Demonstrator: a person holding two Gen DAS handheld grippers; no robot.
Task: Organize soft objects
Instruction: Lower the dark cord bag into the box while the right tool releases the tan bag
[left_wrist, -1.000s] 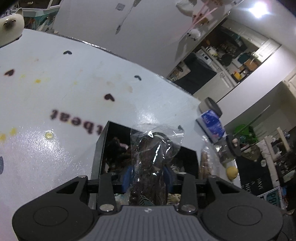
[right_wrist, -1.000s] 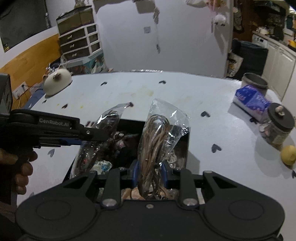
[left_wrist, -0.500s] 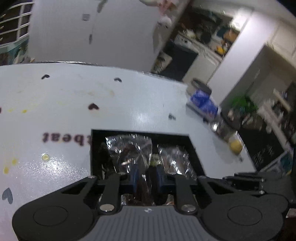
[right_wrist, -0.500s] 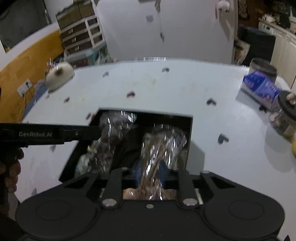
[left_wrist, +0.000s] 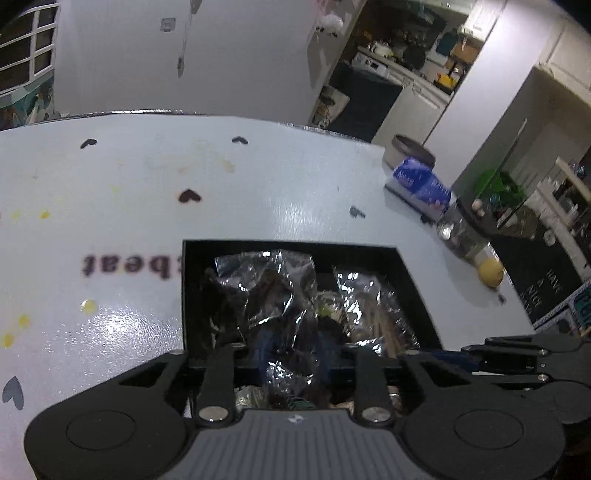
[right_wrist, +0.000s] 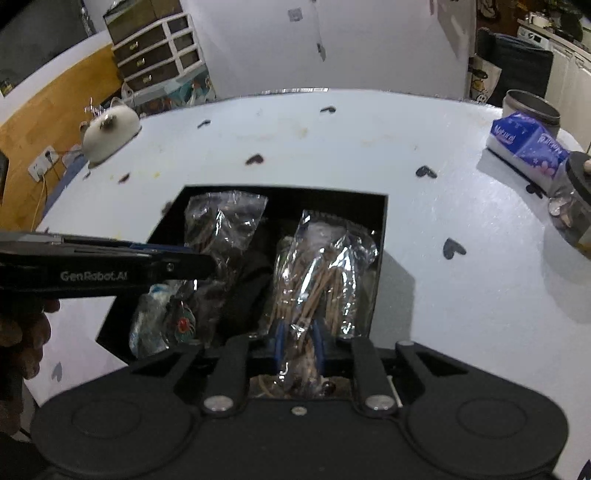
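A black box (left_wrist: 288, 245) (right_wrist: 288, 190) sits open on the white table. My left gripper (left_wrist: 297, 343) (right_wrist: 199, 258) reaches into its left half around a clear bag of dark soft items (left_wrist: 273, 291) (right_wrist: 221, 221). Its jaws are opening, and the bag still lies between the blue pads and rests in the box. My right gripper (right_wrist: 298, 343) (left_wrist: 469, 349) is shut on a clear bag of tan cords (right_wrist: 325, 266) (left_wrist: 373, 306), which stands in the box's right half. More small bagged items lie at the bottom left of the box.
At the table's right edge stand a blue tissue pack (right_wrist: 524, 144), a grey tin (right_wrist: 532, 107), a glass jar (right_wrist: 576, 210) and a lemon (left_wrist: 489, 273). A white rounded figure (right_wrist: 109, 131) sits far left. A person's hand (right_wrist: 22, 332) holds the left gripper.
Both bags have come down from above the box into it. The left gripper rolled level, closed on its bag, and its pads now stand slightly wider.
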